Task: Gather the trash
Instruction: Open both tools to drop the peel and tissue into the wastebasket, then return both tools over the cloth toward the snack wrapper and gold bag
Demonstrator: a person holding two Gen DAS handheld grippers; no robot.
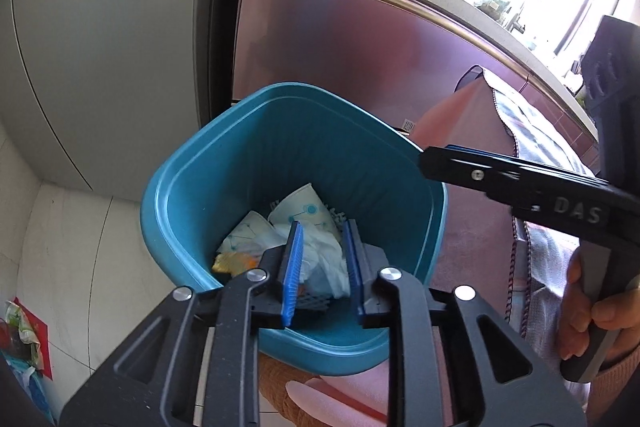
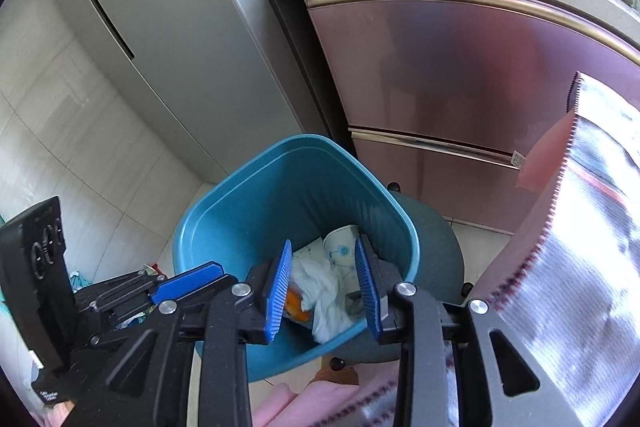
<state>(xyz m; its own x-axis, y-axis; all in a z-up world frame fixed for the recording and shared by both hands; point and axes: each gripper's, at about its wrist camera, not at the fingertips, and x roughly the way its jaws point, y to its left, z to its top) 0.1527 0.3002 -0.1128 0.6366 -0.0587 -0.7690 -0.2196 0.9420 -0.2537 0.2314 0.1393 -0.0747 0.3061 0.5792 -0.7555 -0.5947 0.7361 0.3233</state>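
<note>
Here both hand-held grippers (image 1: 322, 259) (image 2: 326, 287) hang parted, empty, over the bin (image 1: 240, 155)

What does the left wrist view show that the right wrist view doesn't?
Left wrist only: wrappers on the floor at far left, and a hand holding the right gripper. Right wrist only: the bin's lid behind the bin, and the left gripper from the side. Both: the blue bin holding paper cups and tissue.
</note>
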